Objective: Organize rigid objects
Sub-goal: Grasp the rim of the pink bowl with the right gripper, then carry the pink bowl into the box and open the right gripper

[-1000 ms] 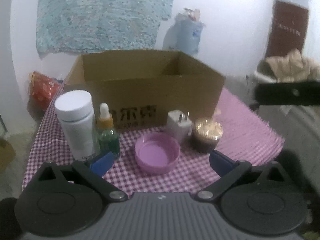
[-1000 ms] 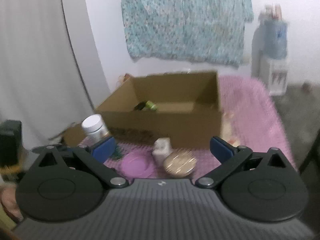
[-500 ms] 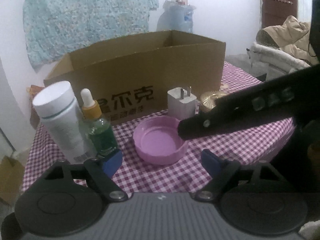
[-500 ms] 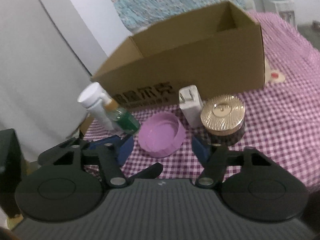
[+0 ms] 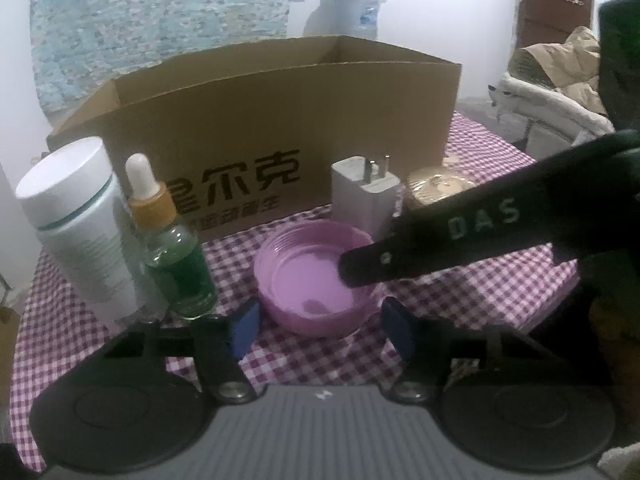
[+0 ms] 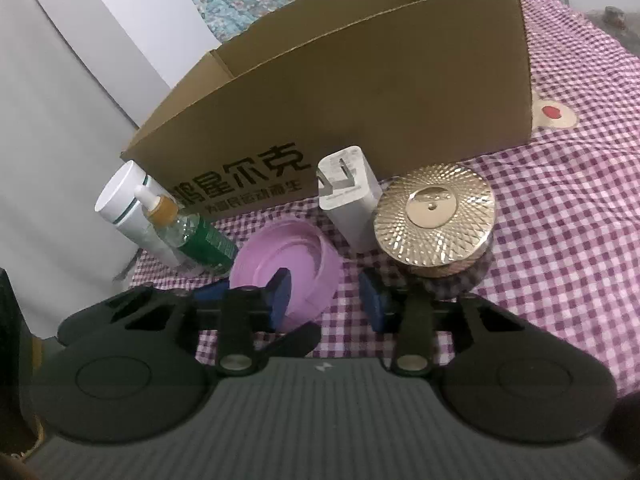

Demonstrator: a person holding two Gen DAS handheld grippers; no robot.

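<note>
A pink plastic lid (image 5: 316, 276) lies upturned on the checked cloth, just ahead of my open left gripper (image 5: 320, 326). Left of it stand a white bottle (image 5: 76, 224) and a green dropper bottle (image 5: 176, 252). Behind it are a white charger plug (image 5: 366, 196) and a gold-lidded jar (image 5: 436, 188). My right gripper (image 6: 326, 300) is open; its left finger overlaps the pink lid (image 6: 288, 256) and its right finger is beside the gold-lidded jar (image 6: 436, 220). The right gripper's arm (image 5: 460, 232) crosses the left wrist view over the lid.
An open cardboard box (image 5: 280, 120) with printed characters stands behind the objects; it also shows in the right wrist view (image 6: 360, 92). The pink checked cloth (image 6: 560, 208) covers the table. A wall hanging and a chair with clothes are behind.
Both grippers have moved closer to the objects and lower. Both grippers' fingers have narrowed. The right gripper now reaches the pink lid and the jar.
</note>
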